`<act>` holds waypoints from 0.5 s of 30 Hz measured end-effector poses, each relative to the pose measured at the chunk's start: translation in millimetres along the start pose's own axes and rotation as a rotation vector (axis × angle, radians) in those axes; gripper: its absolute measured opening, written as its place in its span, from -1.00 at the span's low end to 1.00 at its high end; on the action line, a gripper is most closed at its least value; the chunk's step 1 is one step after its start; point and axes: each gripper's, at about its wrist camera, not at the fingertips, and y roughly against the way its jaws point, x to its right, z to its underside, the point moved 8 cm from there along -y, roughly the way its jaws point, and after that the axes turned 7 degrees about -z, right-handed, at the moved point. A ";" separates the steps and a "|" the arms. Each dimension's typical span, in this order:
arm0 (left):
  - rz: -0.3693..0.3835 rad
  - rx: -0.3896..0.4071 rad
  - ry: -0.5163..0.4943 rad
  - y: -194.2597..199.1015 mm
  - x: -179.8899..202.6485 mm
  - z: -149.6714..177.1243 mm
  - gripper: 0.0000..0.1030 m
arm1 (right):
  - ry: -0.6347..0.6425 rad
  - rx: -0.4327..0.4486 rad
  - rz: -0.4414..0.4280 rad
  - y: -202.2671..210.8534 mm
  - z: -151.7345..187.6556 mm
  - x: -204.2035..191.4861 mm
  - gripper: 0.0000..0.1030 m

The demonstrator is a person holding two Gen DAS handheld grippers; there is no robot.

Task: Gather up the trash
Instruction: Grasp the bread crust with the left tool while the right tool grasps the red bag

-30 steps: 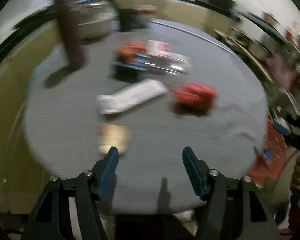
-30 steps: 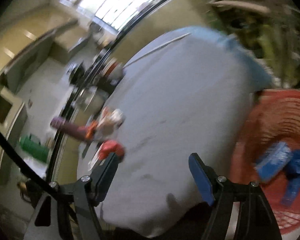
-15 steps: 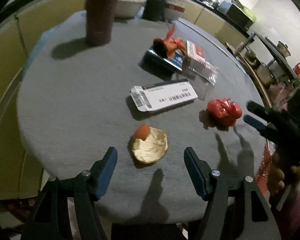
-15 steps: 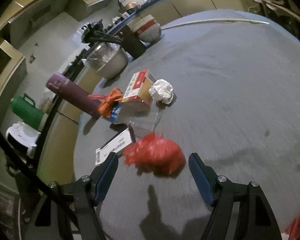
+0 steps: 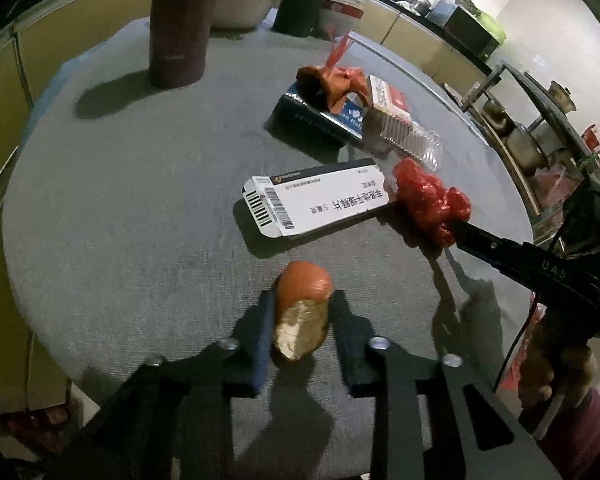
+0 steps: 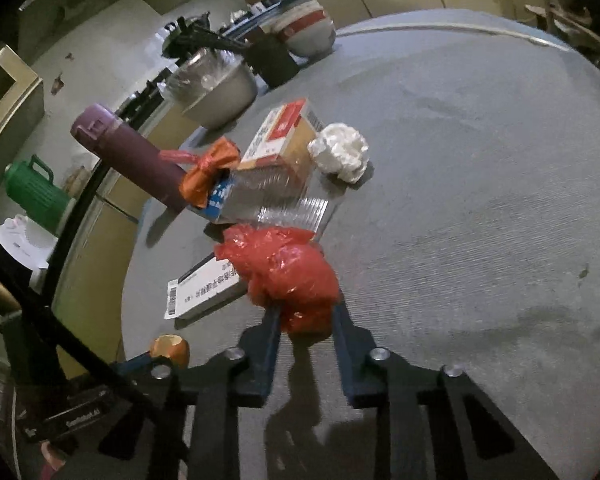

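Observation:
On the round grey table (image 5: 120, 184), my left gripper (image 5: 300, 312) is shut on a piece of orange peel (image 5: 302, 312), pale inside and orange outside; the same peel (image 6: 170, 350) shows at the lower left of the right wrist view. My right gripper (image 6: 304, 316) is shut on a crumpled red plastic bag (image 6: 288, 276), which the left wrist view shows as a red bag (image 5: 430, 200) at the tip of the other gripper's fingers (image 5: 472, 236). A flat white carton with barcodes (image 5: 316, 200) lies between the two.
Further back lie a blue box with an orange wrapper (image 5: 332, 84), a red-and-white box (image 6: 284, 136), a clear plastic tray (image 5: 404, 140) and a white paper ball (image 6: 340, 152). A maroon flask (image 5: 180, 20), a metal bowl (image 6: 216, 88) and a dark cup (image 5: 298, 14) stand at the far rim.
Both grippers came down onto the table and shut: the left on the orange peel, the right on the red bag, which now sits against the white carton's end.

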 end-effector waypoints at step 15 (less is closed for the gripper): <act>0.030 0.043 -0.034 24.8 21.3 -1.3 -0.50 | 0.160 0.049 -0.014 9.3 -20.6 -26.0 0.60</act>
